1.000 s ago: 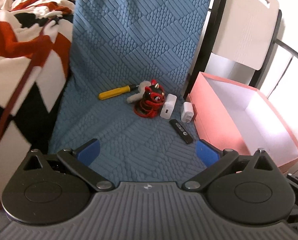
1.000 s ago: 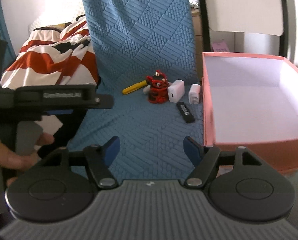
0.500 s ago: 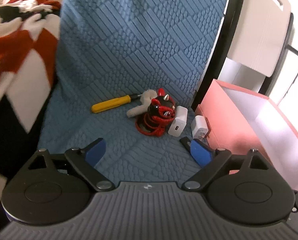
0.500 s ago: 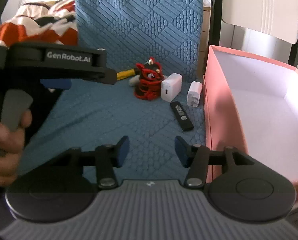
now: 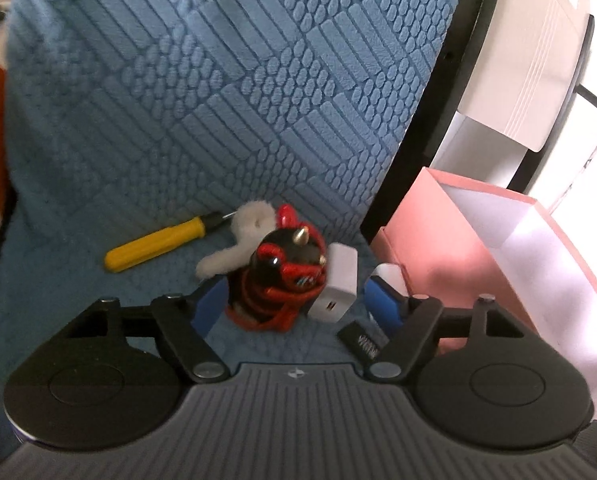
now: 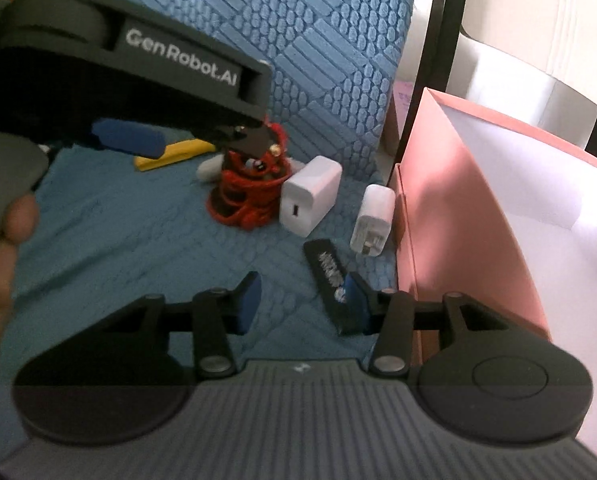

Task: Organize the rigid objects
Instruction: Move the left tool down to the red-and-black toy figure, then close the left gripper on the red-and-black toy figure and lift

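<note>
A red and black toy figure (image 5: 286, 268) stands on the blue quilted cover, with a large white charger (image 5: 338, 284) leaning beside it. My left gripper (image 5: 298, 308) is open, its fingers on either side of the toy and charger. A small white plug (image 6: 372, 218), a black stick-shaped device (image 6: 330, 280) and a yellow screwdriver (image 5: 158, 244) lie nearby. My right gripper (image 6: 302, 304) is open, its right finger over the black device. The pink box (image 6: 458, 208) stands open at the right.
A white fluffy piece (image 5: 242, 240) lies behind the toy. The left gripper's body (image 6: 118, 76) and the hand holding it fill the left of the right wrist view. A black frame and a white chair back (image 5: 538, 60) stand behind the box.
Both grippers have moved forward and down toward the objects. The left one now straddles the toy and large charger. The right one has closed in on the black device.
</note>
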The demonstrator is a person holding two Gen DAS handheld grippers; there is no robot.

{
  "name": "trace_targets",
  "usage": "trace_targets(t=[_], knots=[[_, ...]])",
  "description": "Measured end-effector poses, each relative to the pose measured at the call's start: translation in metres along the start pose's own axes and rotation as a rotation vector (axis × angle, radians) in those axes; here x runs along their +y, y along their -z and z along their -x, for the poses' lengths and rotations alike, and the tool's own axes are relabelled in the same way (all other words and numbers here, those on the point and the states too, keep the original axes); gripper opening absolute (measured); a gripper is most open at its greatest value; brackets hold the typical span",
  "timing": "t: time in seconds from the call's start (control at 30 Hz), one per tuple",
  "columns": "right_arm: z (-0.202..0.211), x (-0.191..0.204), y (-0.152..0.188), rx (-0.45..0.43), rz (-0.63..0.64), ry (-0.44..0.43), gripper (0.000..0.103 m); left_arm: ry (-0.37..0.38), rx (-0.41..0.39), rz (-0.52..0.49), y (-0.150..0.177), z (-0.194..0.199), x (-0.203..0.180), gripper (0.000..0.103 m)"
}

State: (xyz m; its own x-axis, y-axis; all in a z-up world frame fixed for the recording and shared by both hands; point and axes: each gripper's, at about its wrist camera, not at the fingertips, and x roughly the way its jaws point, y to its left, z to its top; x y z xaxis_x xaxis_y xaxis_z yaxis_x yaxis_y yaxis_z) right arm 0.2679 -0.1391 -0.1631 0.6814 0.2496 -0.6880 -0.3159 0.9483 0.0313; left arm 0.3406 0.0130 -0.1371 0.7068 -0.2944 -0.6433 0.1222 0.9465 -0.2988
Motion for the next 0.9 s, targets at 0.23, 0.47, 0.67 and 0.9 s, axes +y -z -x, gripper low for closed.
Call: trace_targets(t=[0.23, 0.47, 0.67, 0.9], knots=[[-0.029, -0.001, -0.013, 0.057, -0.006, 0.021, 0.049, 0.022, 0.045, -0.031, -0.018, -0.034, 0.001, 0.071], [-0.048, -0.002, -0.010, 0.111, -0.006, 0.030, 0.047, 0.010, 0.070, -0.035, -0.022, -0.063, 0.006, 0.064], [-0.052, -0.005, -0.011, 0.124, -0.020, 0.013, 0.046, 0.023, 0.098, -0.027, -0.021, -0.067, 0.011, 0.064], [-0.049, -0.012, -0.015, 0.137, -0.059, 0.002, 0.021, 0.008, 0.096, -0.005, -0.021, -0.052, 0.018, 0.058]])
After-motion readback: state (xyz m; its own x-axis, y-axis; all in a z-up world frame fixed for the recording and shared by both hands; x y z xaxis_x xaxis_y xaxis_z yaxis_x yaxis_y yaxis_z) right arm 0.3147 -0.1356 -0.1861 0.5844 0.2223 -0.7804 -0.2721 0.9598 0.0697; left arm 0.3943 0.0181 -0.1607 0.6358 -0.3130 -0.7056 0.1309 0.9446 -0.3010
